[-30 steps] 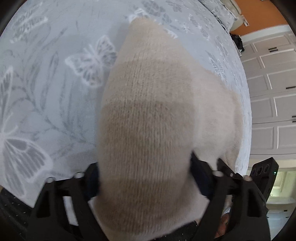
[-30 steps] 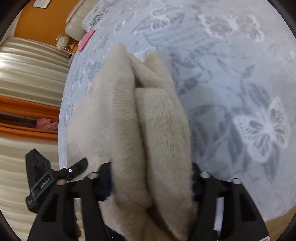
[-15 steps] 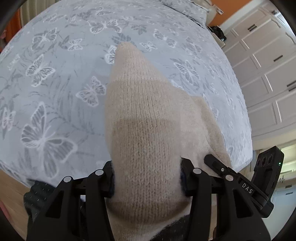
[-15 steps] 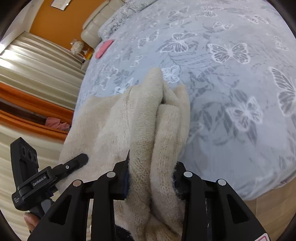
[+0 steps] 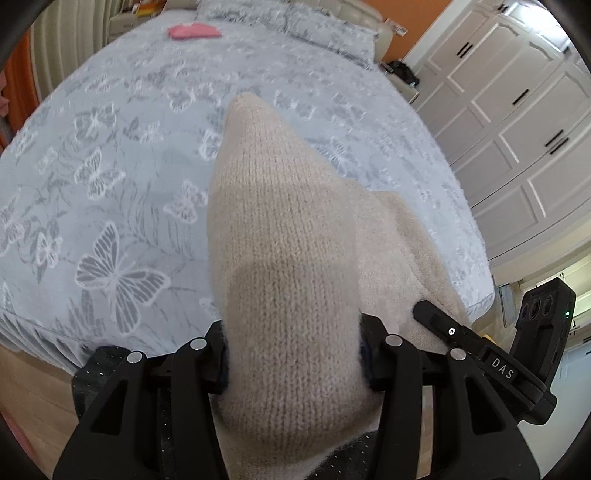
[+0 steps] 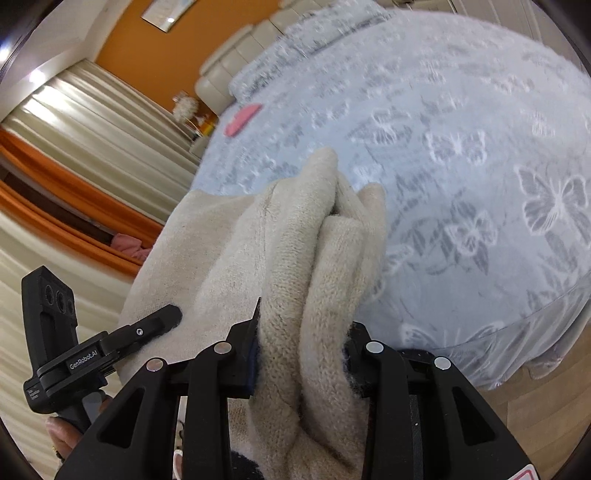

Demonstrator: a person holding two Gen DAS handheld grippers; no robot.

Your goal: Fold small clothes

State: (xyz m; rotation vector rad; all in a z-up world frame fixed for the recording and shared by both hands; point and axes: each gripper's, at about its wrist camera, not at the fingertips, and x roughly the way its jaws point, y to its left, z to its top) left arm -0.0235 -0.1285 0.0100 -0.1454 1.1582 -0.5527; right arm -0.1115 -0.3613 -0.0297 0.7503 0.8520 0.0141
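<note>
My left gripper (image 5: pixel 293 354) and right gripper (image 6: pixel 301 356) each pinch the beige knit sweater (image 5: pixel 284 266), lifted above the butterfly bedspread (image 5: pixel 110 184); pink cloth (image 5: pixel 194 31) at eleven o'clock.

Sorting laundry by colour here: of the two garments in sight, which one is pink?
The small pink garment lying flat far up the bed. The other, a beige knit, is held up by both grippers.
</note>
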